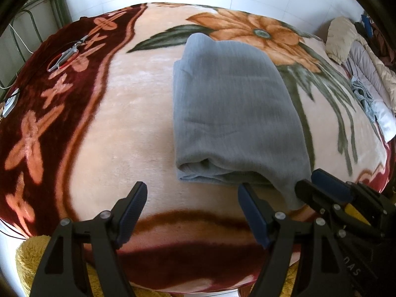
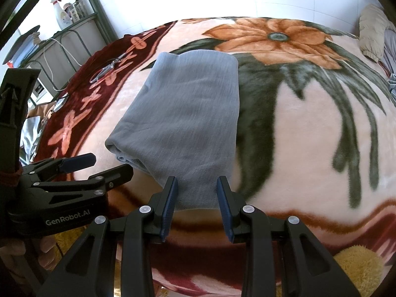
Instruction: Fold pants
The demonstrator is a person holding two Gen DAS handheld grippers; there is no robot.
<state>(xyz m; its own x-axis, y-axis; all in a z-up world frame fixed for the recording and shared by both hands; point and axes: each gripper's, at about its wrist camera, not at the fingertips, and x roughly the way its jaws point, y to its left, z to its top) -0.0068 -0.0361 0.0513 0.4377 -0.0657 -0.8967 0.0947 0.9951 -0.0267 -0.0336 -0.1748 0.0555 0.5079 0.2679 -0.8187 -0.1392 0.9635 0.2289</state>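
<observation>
The grey pants (image 1: pixel 230 109) lie folded into a thick oblong on the flowered blanket (image 1: pixel 128 113); they also show in the right wrist view (image 2: pixel 183 118). My left gripper (image 1: pixel 191 190) is open and empty, just short of the pants' near edge. My right gripper (image 2: pixel 197 184) is open, its two fingers either side of the near corner flap of the pants without pinching it. In the left wrist view the right gripper (image 1: pixel 314 183) sits at that same corner. In the right wrist view the left gripper (image 2: pixel 109 163) shows open at the left.
Scissors (image 1: pixel 68 54) lie on the blanket's dark red border at far left. A pile of clothes and bedding (image 1: pixel 366 74) sits at far right. A metal rack (image 2: pixel 74 24) with bottles stands beyond the bed. Yellow fuzzy fabric (image 2: pixel 358 267) lies below the near edge.
</observation>
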